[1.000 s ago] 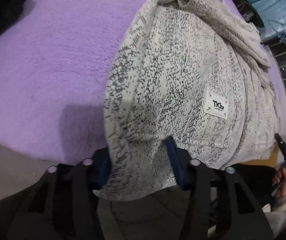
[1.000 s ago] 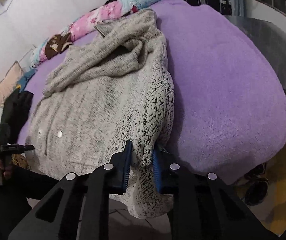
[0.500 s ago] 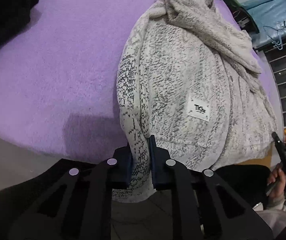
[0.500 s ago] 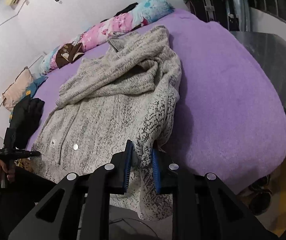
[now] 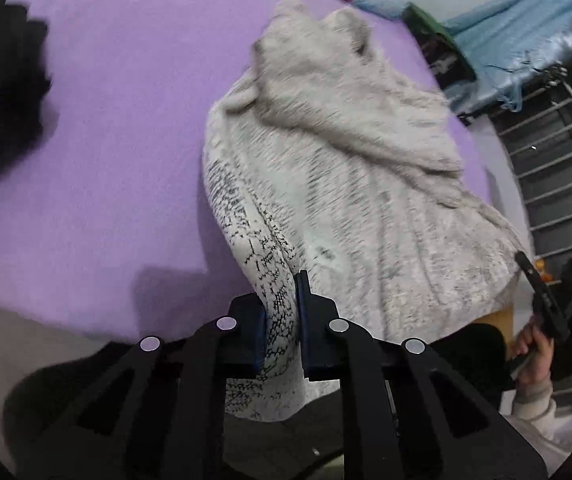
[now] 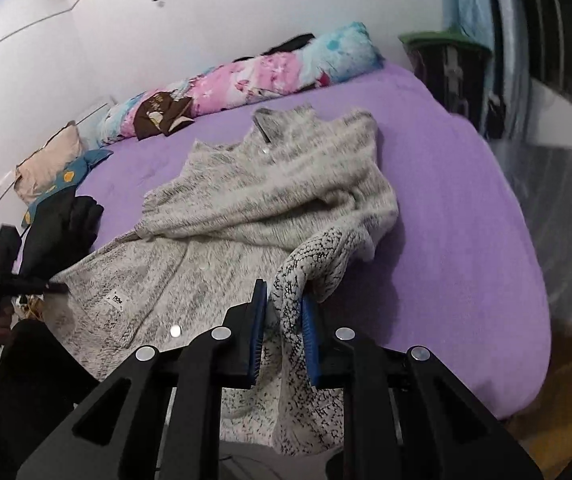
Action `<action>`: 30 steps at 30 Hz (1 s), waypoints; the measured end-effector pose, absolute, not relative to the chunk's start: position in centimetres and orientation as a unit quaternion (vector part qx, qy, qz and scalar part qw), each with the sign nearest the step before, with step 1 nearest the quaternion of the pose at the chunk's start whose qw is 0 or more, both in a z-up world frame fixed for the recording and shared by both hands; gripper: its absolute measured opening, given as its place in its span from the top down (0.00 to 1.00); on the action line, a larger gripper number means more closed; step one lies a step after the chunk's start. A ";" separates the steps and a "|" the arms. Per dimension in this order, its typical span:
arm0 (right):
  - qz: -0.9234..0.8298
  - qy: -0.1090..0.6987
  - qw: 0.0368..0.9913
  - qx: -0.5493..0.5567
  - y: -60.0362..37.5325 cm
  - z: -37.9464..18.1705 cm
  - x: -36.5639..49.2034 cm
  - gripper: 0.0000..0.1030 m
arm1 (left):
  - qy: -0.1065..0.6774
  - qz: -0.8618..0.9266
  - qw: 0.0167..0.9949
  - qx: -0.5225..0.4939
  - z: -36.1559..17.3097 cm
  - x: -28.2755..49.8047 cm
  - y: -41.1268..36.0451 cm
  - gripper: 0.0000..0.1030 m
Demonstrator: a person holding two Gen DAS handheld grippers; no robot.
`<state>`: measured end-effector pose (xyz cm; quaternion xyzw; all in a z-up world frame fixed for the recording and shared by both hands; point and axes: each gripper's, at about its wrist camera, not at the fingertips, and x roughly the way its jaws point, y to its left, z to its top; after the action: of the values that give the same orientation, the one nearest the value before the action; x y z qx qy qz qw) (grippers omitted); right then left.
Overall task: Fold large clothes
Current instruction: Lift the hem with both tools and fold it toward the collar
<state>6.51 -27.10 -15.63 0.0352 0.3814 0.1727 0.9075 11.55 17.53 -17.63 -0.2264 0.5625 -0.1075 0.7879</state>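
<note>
Grey knit sweater (image 6: pixel 222 240) lies spread on the purple bed (image 6: pixel 466 200), its near hem hanging off the edge. A second ago your left gripper (image 5: pixel 280 320) stood open around the hem; now its fingers have closed on that corner, matching your right gripper (image 6: pixel 282 320), already clamped. Both corners are lifting, so you can carry the hem toward the collar.

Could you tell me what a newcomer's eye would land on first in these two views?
Probably the big grey knit sweater sprawled across the middle of the purple bed cover. Next, the left gripper and the right gripper, each shut on a corner of its near hem. The bright pink and blue bedding roll along the far wall also stands out.
</note>
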 end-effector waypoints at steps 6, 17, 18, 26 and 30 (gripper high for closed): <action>0.179 0.356 0.916 0.039 -27.0 -12.8 8.6 0.90 | 0.543 -0.124 0.801 -0.221 -13.6 14.1 17.0 0.89; 0.193 0.362 0.912 0.022 -27.0 -11.6 11.5 0.90 | 0.536 -0.117 0.816 -0.181 -9.5 17.5 15.2 0.90; 0.194 0.362 0.911 0.027 -27.2 -11.6 11.9 0.90 | 0.534 -0.119 0.817 -0.182 -9.2 17.6 15.2 0.90; 0.193 0.358 0.913 0.038 -27.5 -10.6 15.0 0.90 | 0.523 -0.129 0.817 -0.205 -7.3 20.6 16.2 0.91; 0.183 0.352 0.918 0.030 -27.6 -9.7 17.3 0.91 | 0.521 -0.130 0.816 -0.215 -6.4 23.4 17.1 0.91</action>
<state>17.32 -27.63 -9.68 0.0305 0.3516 0.1833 0.9175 23.35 17.07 -6.40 -0.2148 0.5209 -0.1296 0.8159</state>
